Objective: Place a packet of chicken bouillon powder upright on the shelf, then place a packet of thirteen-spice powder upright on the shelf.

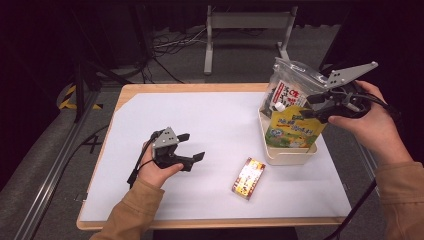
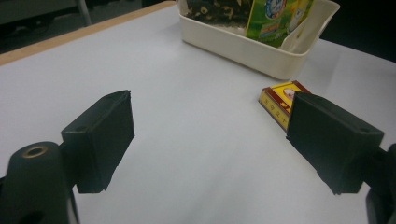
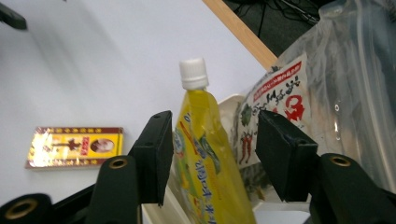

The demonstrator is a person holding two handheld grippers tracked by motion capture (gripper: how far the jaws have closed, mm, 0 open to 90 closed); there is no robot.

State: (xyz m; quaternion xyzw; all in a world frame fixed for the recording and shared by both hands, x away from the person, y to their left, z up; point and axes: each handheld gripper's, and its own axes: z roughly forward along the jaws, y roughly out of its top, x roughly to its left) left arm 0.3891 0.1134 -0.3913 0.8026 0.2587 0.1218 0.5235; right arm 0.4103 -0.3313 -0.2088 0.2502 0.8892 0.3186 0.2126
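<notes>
A yellow-green spouted pouch (image 1: 292,127) with a white cap stands in a cream basket (image 1: 287,156) at the right of the table. My right gripper (image 1: 306,107) is open at the pouch's upper part. In the right gripper view the pouch (image 3: 205,154) rises between the jaws of the right gripper (image 3: 215,123); one jaw is close against it, the other stands apart. My left gripper (image 1: 192,146) rests open on the white table left of centre, with nothing in it. A small yellow and red box (image 1: 248,178) lies flat in front of the basket. The left gripper (image 2: 212,105) faces that box (image 2: 278,100).
A clear bag (image 1: 290,82) with a red and white label stands behind the pouch in the basket and leans toward the right hand. The white sheet (image 1: 210,120) covers the wooden table. Beyond the far edge are metal frame legs (image 1: 207,50) and cables on the floor.
</notes>
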